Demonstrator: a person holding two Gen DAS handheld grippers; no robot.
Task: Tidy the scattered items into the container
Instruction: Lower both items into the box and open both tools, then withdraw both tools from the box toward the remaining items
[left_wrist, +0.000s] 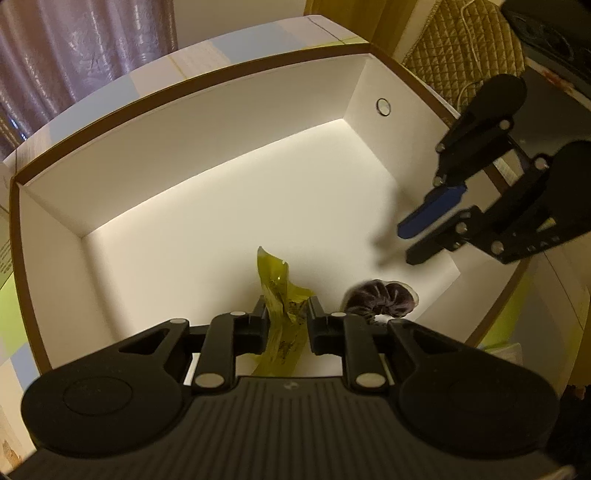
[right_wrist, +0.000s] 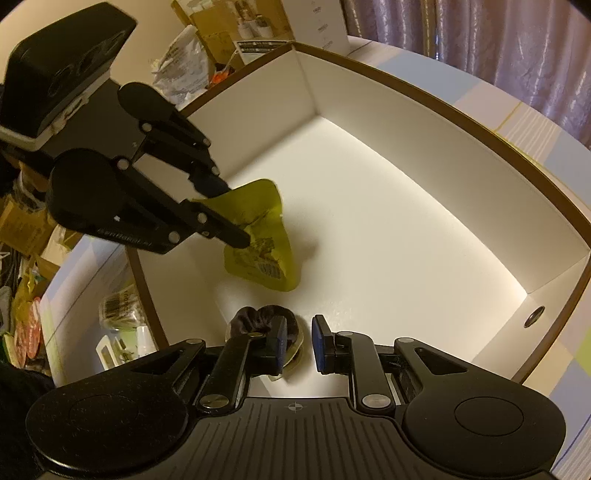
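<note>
1. Left gripper (left_wrist: 286, 317) was pinched on a yellow-green sachet (left_wrist: 282, 314), held inside the white box (left_wrist: 207, 173), low over its floor. In the right wrist view the sachet (right_wrist: 264, 236) hung down from the left gripper (right_wrist: 236, 214); whether its lower edge touched the floor could not be told.
2. Right gripper (right_wrist: 298, 345) stood spread with nothing between the pads, over the box floor. A dark purple velvet scrunchie (right_wrist: 258, 321) lay on the floor just beyond and left of its left fingertip, on what looked like a clear backing.
3. Risk, as judged: if the sachet is let go where it hangs, it may fall onto the scrunchie; harmless, both being inside. The grippers worked close together, so a sideways swing by either could knock the other.
4. Risk: a left arm pulled back low could catch the brown rim.
5. Surface: pale chequered tabletop (right_wrist: 491, 92) under the box. Purple curtains (right_wrist: 498, 40) behind; cartons and packets cluttered the right gripper's left.
</note>
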